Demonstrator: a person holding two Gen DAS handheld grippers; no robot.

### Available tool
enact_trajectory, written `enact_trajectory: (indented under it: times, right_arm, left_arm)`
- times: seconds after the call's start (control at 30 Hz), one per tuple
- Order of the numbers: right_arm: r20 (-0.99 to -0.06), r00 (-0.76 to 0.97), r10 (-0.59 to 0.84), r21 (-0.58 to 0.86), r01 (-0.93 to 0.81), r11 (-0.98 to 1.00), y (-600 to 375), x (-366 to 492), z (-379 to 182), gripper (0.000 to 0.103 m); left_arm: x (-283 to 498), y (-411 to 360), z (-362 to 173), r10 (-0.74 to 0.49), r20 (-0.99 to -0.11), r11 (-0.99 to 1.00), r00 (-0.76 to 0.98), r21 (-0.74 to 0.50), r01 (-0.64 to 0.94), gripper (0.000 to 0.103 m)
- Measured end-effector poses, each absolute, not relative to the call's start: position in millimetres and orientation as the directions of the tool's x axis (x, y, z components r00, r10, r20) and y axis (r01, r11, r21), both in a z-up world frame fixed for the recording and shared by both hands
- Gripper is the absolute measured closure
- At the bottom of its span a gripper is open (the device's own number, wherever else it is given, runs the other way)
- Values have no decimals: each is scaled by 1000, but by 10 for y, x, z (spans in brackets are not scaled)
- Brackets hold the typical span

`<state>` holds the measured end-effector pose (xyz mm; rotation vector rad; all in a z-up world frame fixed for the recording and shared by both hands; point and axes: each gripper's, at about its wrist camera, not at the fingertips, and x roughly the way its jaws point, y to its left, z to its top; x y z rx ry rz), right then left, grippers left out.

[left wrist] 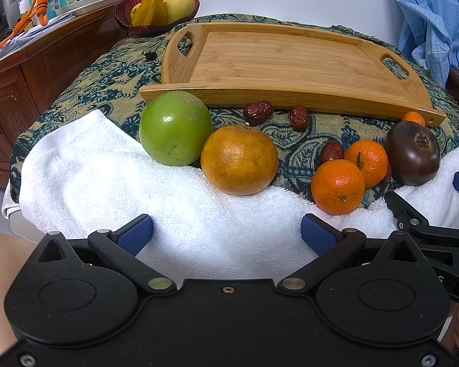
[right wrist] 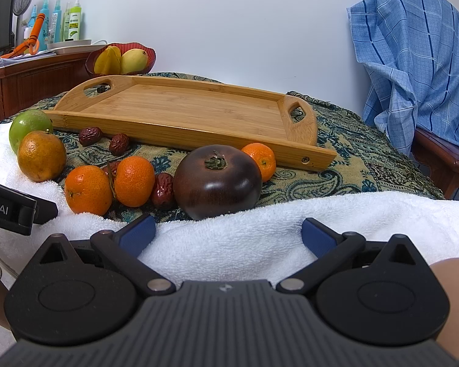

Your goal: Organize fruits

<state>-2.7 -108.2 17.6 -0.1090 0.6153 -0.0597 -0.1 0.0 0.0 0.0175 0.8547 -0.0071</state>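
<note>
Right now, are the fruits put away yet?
Nothing looks done: the bamboo tray is bare. Both claws, left and right, are open, holding nothing. Left: the green apple, dark purple tomato, tangerines and red dates.

My left black claw with blue finger pads is wide open and holds nothing. My right black claw with blue finger pads is wide open too, and it holds nothing. Both sit low, side by side, pointing forward.
</note>
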Motion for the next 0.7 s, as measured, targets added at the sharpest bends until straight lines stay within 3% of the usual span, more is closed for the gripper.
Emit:
enact_trajectory:
  times: [0.7]
  right_arm:
    - [-570,817,-89,-121,24,992,-1071,-19,166,0]
  left_arm:
    - [-2,-1,0,2,-752,1000,659,14,13,0]
